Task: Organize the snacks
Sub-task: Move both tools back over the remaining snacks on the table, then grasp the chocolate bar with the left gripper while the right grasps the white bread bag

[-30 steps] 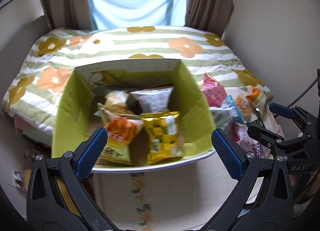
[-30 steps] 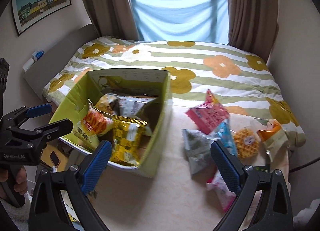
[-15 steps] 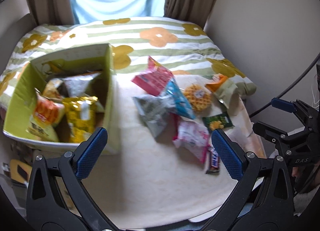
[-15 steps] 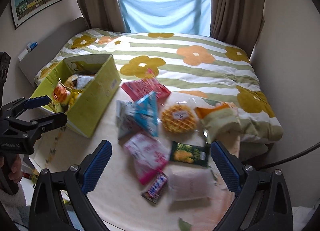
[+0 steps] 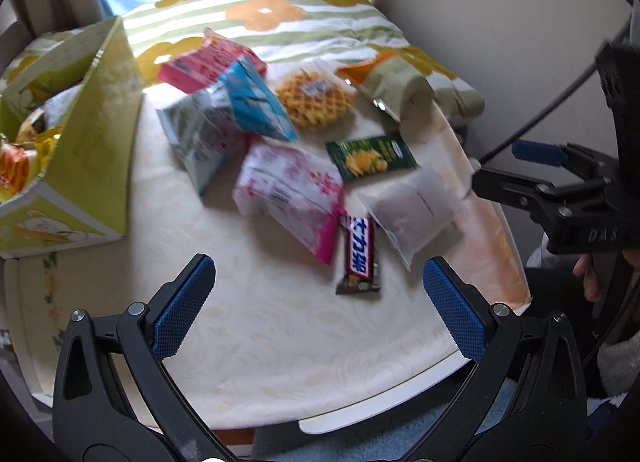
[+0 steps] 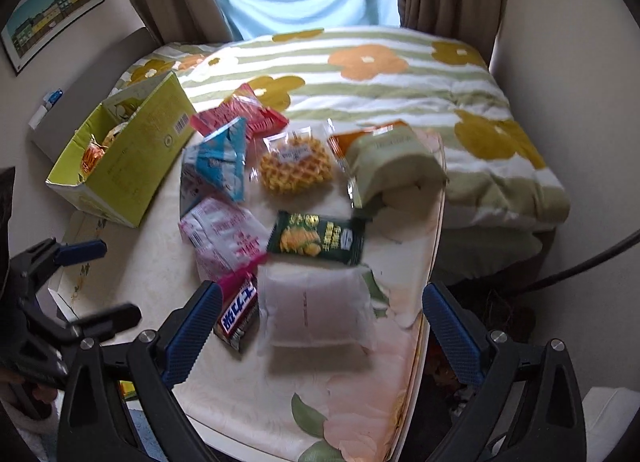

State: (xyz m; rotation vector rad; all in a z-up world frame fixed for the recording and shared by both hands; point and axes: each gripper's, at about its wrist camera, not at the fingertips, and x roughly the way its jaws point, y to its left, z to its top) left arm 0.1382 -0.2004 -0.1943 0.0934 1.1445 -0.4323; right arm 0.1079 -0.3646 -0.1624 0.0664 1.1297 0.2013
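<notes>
Both grippers, right (image 6: 316, 332) and left (image 5: 316, 300), hang spread and empty. Nearest, lower centre, lies a frosted pouch (image 6: 316, 308), likely next; loose snacks (image 6: 296, 166) cluster mid-frame; the green box (image 6: 120, 166) waits upper left, part-filled.

Soft window daylight — motion blur, fisheye-bent dark edges.

Both cameras look down from close above the table (image 5: 280, 342), facing the bed (image 6: 360, 74). Each view shows the same snacks (image 6: 296, 166) and box (image 5: 96, 134).
</notes>
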